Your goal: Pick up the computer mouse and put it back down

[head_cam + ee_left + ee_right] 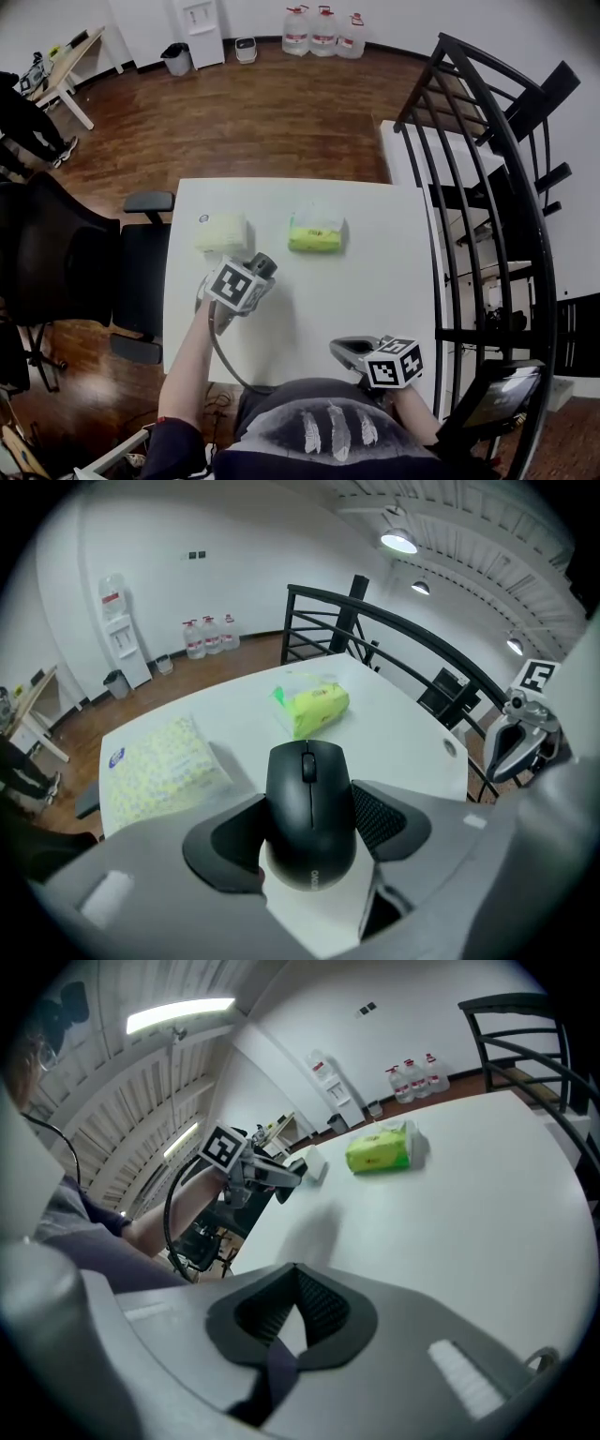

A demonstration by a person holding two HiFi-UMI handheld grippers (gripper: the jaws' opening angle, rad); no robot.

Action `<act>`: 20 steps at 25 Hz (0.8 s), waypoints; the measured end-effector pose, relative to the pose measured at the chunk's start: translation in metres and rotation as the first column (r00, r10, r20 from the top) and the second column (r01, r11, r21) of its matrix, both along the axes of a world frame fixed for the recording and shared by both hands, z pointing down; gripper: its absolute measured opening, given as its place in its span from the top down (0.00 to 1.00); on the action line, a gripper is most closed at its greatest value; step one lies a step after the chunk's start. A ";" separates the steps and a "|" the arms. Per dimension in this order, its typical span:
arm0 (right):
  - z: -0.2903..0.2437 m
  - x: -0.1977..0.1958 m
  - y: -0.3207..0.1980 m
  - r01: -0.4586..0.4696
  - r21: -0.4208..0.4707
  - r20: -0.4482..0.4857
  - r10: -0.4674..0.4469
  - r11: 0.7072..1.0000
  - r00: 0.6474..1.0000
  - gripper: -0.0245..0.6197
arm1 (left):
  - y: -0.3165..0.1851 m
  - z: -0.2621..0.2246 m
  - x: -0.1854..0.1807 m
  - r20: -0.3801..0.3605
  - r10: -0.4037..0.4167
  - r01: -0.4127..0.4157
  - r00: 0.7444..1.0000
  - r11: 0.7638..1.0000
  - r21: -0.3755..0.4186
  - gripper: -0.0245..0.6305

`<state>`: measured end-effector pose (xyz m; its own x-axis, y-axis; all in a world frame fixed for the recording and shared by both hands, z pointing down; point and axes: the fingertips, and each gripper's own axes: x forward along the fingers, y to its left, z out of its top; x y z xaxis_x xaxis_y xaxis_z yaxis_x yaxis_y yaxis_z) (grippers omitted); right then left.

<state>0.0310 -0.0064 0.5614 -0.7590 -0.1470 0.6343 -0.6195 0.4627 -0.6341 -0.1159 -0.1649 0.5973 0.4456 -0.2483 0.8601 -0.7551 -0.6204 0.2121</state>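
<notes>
Left gripper (261, 268) is clamping the black mouse (309, 808) near the table's (375, 281) left edge. Right gripper (296, 1314) is sitting closed, empty.

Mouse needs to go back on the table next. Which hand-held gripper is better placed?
Left. The left hand-held gripper is clamped on the computer mouse, over the white table. The right hand-held gripper is shut and empty near the table's edge.

The computer mouse (310, 808) is finished in black, the table (375, 281) in white; the wipes pack (316, 232) is coloured lime green, the tissue pack (222, 232) is speckled pale yellow.
</notes>
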 end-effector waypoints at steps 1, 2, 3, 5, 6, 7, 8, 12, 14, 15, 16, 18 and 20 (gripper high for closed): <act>0.001 0.001 0.000 -0.001 -0.002 -0.001 0.001 1.000 1.000 0.96 | -0.001 0.008 -0.002 0.009 -0.009 0.009 1.000 1.000 -0.010 0.50; 0.002 0.002 0.000 -0.002 -0.004 -0.001 0.002 1.000 1.000 0.96 | -0.001 0.016 -0.005 0.026 -0.018 0.019 1.000 1.000 -0.021 0.50; 0.003 0.002 0.000 -0.002 -0.006 -0.002 0.002 1.000 1.000 0.96 | 0.000 0.024 -0.007 0.042 -0.026 0.027 0.999 0.999 -0.031 0.50; 0.004 0.003 0.001 -0.002 -0.010 -0.003 0.002 1.000 1.000 0.96 | 0.000 0.037 -0.010 0.060 -0.034 0.037 0.998 0.998 -0.046 0.50; 0.004 0.003 0.001 -0.001 -0.011 -0.003 0.001 1.000 1.000 0.96 | 0.000 0.044 -0.011 0.069 -0.036 0.040 0.997 0.998 -0.051 0.50; 0.004 0.003 0.001 0.000 -0.012 -0.004 0.000 1.000 1.000 0.96 | 0.000 0.049 -0.012 0.074 -0.037 0.041 0.997 0.998 -0.057 0.50; 0.003 0.004 0.001 0.000 -0.012 -0.004 0.000 1.000 1.000 0.96 | -0.001 0.052 -0.013 0.088 -0.038 0.043 0.995 0.997 -0.059 0.50; 0.005 0.006 0.004 -0.005 -0.016 -0.002 0.005 1.000 1.000 0.96 | 0.001 0.065 -0.016 0.137 -0.029 0.039 0.990 0.996 -0.074 0.50; 0.006 0.007 0.006 -0.008 -0.016 -0.002 0.008 1.000 1.000 0.96 | 0.003 0.073 -0.016 0.164 -0.019 0.032 0.986 0.996 -0.081 0.50; 0.006 0.008 0.008 -0.009 -0.015 -0.004 0.009 1.000 1.000 0.96 | 0.004 0.077 -0.015 0.170 -0.013 0.027 0.985 0.996 -0.082 0.50; 0.005 0.009 0.010 -0.010 -0.014 -0.005 0.010 1.000 1.000 0.96 | 0.006 0.082 -0.012 0.165 -0.007 0.023 0.986 0.995 -0.094 0.50; 0.004 0.012 0.012 -0.016 -0.011 -0.007 0.016 1.000 1.000 0.96 | 0.013 0.093 -0.007 0.150 -0.001 0.020 0.989 0.991 -0.130 0.50; 0.003 0.017 0.013 -0.028 -0.011 -0.007 0.028 1.000 1.000 0.96 | 0.015 0.099 -0.005 0.161 0.003 0.021 0.987 0.990 -0.142 0.50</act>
